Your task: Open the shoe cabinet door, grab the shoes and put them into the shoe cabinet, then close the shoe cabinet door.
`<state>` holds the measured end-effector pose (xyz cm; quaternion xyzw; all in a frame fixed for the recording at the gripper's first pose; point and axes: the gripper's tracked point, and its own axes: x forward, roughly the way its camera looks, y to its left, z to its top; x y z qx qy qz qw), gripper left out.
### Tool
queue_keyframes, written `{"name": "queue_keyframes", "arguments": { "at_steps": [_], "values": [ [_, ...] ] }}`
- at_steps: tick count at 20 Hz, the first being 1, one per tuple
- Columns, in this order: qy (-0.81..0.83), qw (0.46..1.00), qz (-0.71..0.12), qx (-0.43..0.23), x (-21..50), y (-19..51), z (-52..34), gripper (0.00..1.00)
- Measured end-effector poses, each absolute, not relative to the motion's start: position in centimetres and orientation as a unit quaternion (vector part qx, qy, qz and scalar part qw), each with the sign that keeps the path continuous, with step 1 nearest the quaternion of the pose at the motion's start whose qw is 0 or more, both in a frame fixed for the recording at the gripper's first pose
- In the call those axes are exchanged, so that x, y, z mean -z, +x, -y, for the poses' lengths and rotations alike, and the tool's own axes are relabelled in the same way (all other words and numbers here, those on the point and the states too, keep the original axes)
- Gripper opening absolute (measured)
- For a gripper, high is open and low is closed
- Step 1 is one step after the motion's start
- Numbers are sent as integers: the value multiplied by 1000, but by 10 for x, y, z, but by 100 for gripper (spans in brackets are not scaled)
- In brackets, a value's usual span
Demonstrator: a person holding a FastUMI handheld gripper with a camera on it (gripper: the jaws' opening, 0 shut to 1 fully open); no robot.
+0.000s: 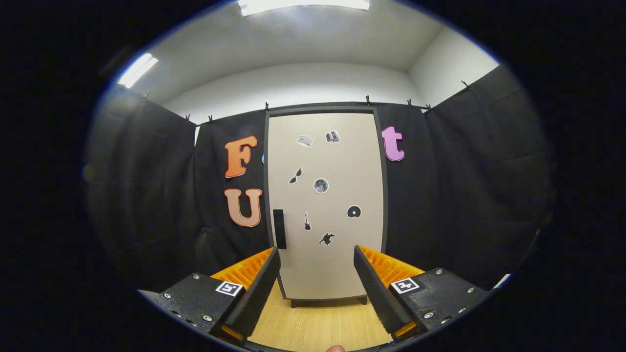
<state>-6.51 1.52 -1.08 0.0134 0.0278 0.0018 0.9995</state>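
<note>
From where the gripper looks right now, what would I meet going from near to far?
The open gripper, nothing between its fingers → wooden floor → closed cabinet door with its dark handle → black cloth wall behind.

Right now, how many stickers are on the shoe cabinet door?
7 on the shoe cabinet door: two side by side near the top, two at mid height, and three lower down beside the black handle. The gripper hangs open, with nothing between its jaws.
</note>
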Motion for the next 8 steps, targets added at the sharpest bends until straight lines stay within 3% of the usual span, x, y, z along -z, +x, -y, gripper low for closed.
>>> {"name": "queue_keyframes", "arguments": {
  "at_steps": [8],
  "values": [
    [1, 999, -29, 13, 7, -73, -12, 94]
  ]
}}
